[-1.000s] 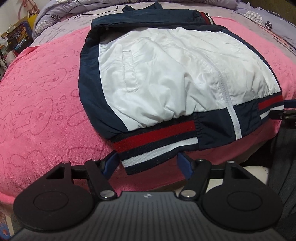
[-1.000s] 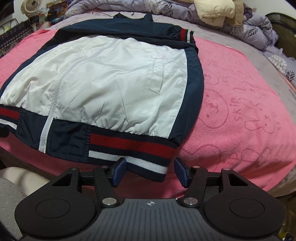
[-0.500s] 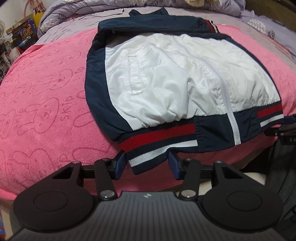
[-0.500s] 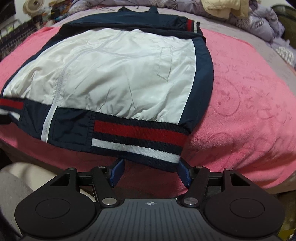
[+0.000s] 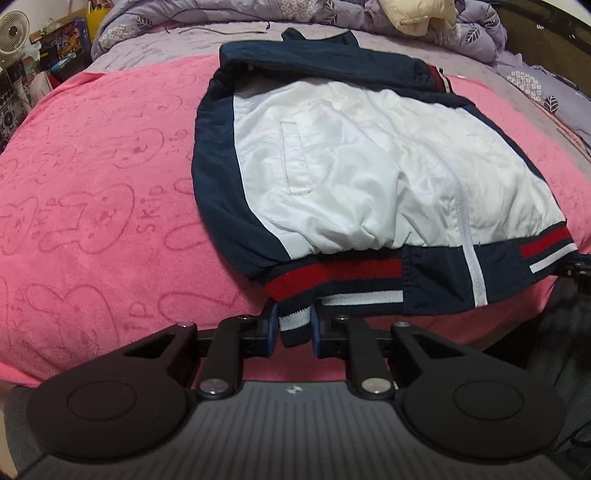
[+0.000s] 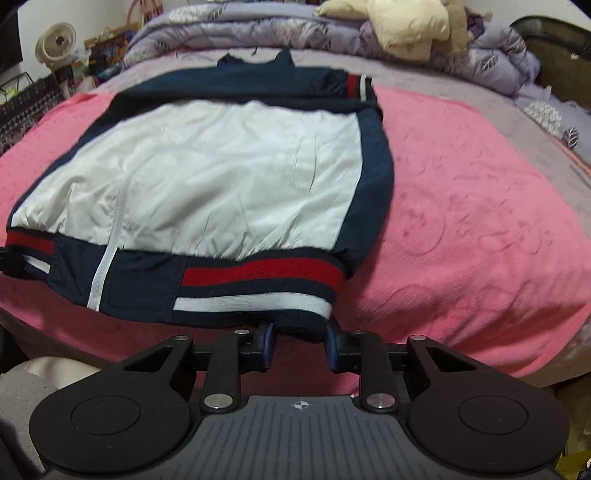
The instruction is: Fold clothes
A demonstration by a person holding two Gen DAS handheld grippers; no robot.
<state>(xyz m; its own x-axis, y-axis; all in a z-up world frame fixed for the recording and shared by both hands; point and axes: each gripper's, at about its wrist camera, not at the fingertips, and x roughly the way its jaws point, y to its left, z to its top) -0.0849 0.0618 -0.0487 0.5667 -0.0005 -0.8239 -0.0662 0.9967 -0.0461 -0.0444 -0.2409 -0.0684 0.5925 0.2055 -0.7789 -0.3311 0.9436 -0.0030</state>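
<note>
Bed: pink embossed towel (image 5: 92, 221) under our white-and-navy zip jacket (image 5: 351, 177).
Grip: left gripper (image 5: 293, 325) and right gripper (image 6: 300, 341) have just closed, pinching the striped ribbed hem (image 6: 255, 280).
Advice: we lift both corners evenly.

One jacket (image 5: 354, 184) on one pink blanket (image 5: 92, 206). Two tools, left tool (image 5: 293, 326) and right tool (image 6: 300, 345). One fan (image 6: 56, 40), one cream pillow (image 6: 406, 26)

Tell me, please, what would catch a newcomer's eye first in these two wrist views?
A navy and white jacket lies spread on the pink blanket. The left gripper and right gripper have just closed on its striped hem, one at each near corner.
</note>
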